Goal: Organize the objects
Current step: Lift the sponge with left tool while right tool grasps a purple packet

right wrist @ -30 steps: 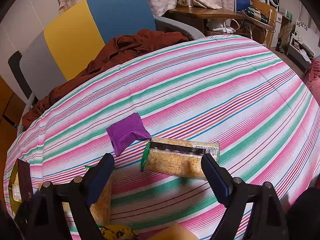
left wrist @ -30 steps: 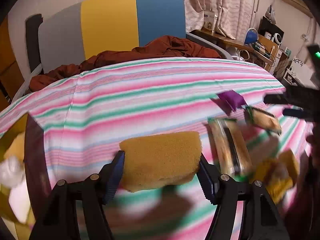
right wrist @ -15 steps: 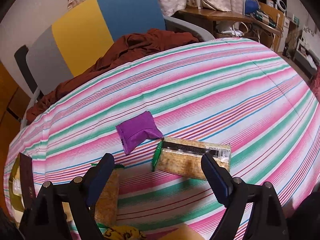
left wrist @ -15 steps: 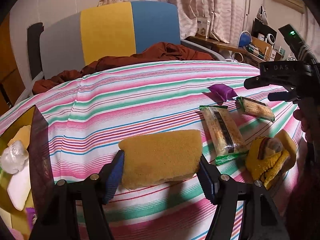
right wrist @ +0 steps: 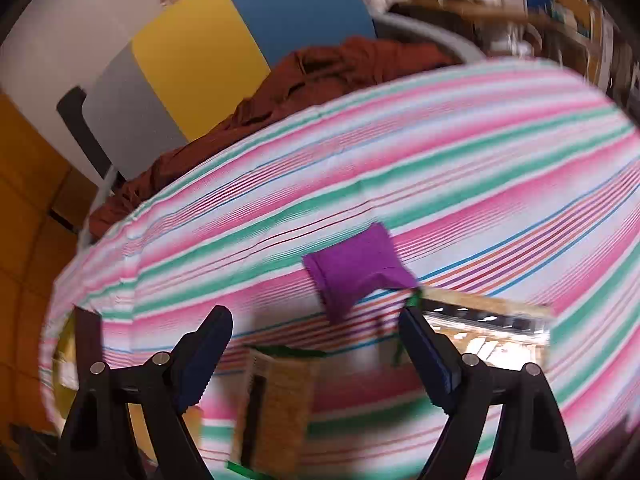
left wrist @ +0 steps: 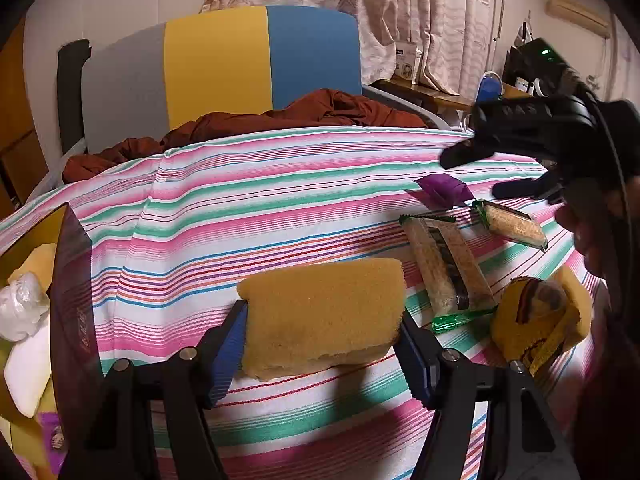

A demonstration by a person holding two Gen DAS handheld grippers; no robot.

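Observation:
My left gripper (left wrist: 322, 344) is shut on a yellow sponge (left wrist: 324, 312) and holds it just above the striped cloth. My right gripper (right wrist: 316, 344) is open and empty, above a purple pouch (right wrist: 356, 270) and two cracker packets (right wrist: 276, 404) (right wrist: 484, 330). In the left wrist view the right gripper (left wrist: 496, 172) hovers over the purple pouch (left wrist: 442, 189), with both cracker packets (left wrist: 448, 270) (left wrist: 514, 226) and a yellow cloth bundle (left wrist: 536, 320) near it.
An open box (left wrist: 76, 300) at the left edge holds white and yellow items. A striped cloth (left wrist: 260, 208) covers the surface. A rust-brown garment (left wrist: 280, 120) and a grey-yellow-blue chair back (left wrist: 216, 68) lie behind it.
The left gripper with the sponge has come lower and turned left toward the box. The right gripper has swung left and closer to the purple pouch.

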